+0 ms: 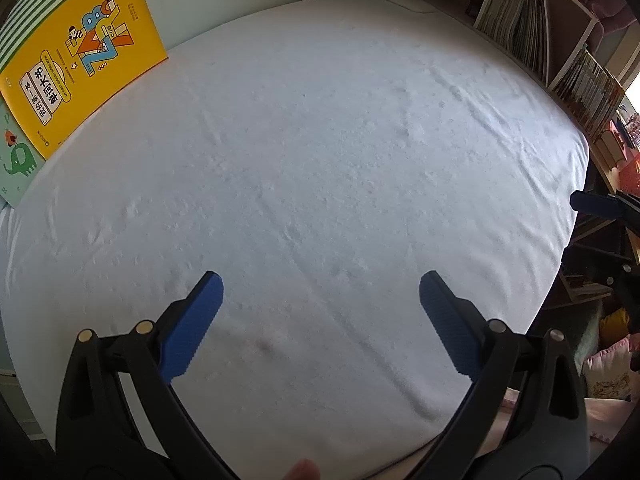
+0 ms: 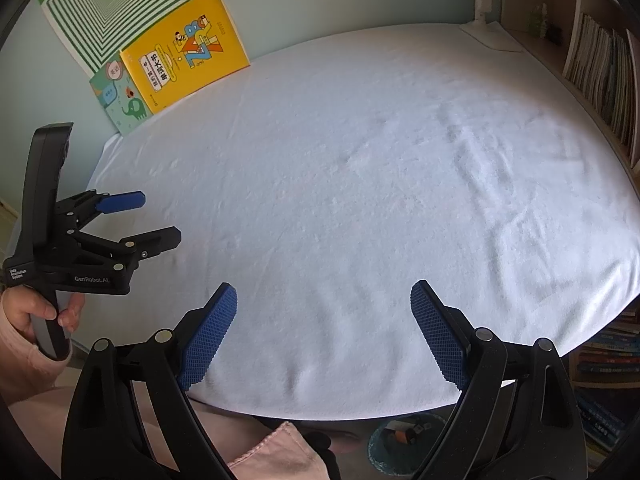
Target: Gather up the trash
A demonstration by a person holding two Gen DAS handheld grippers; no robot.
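Right wrist view: a broad table draped in a white terry cloth (image 2: 360, 200) is seen bare of any litter. Against the pale wall a yellow picture book (image 2: 188, 48) is propped beside a green-striped board (image 2: 116, 4) (neither reads as trash). Below the table's near edge a round blue-green waste bin (image 2: 384, 448) stands on the floor, with a few scraps already inside. The collecting is therefore judged finished, or nearly so; nothing left to gather can be made out. The left gripper (image 2: 160, 220) is held released with nothing between its fingers, and the right gripper (image 2: 324, 300) likewise stands wide and empty above the cloth.
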